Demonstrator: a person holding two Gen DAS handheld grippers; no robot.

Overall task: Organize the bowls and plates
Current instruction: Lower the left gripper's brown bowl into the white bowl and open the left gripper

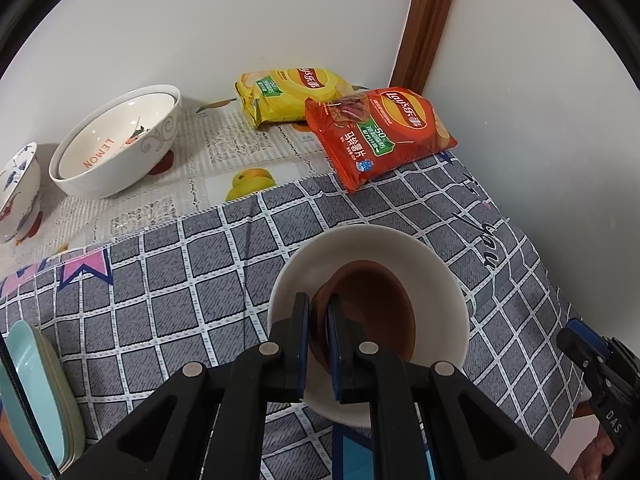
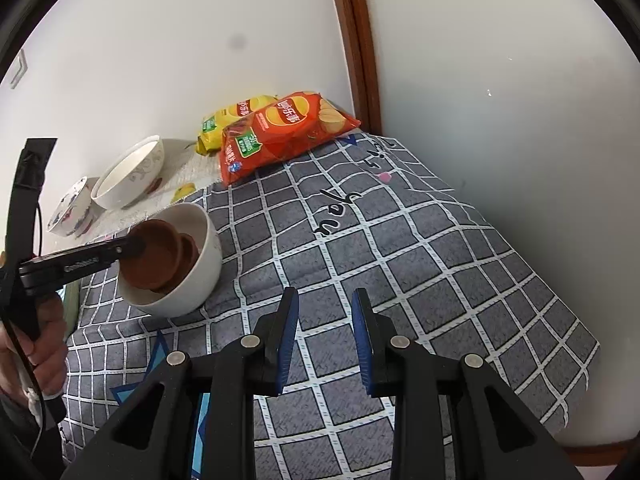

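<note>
there, the left gripper (image 1: 318,312) was pinching the rim of a brown saucer (image 1: 384,312), its jaws pressed almost together on the thin edge. in the right wrist view two round brown saucers showed, a larger one (image 2: 154,256) in the gripper and a second (image 2: 188,254) tucked just behind it, both smooth and matte like clay or plastic. both sat tilted inside one plain white bowl (image 1: 436,280), round and glossy, which stood on the counter. the counter was covered by a grey woven cloth (image 1: 180,288) with a white grid, and beyond it by a pale printed cloth (image 1: 224,152) with fruit pictures.

the right gripper (image 2: 325,336) hovered over the grey cloth beside the white bowl, its blue-padded jaws spread apart with nothing between them.

at the back, against the wall, one large white ceramic bowl (image 1: 156,140) with grey swirls on its outside held a second bowl (image 1: 104,140) nested inside, lettered "lemon". a small bowl (image 1: 20,192) painted in blue and red stood to its left. that made four bowls in all. at the left edge of the left wrist view stood a stack of pale green and teal plates (image 1: 40,400); how many i could not tell.

two crinkly foil crisp bags lay in the corner, one yellow (image 1: 288,96) and one red (image 1: 384,136), the red overlapping the yellow.
</note>
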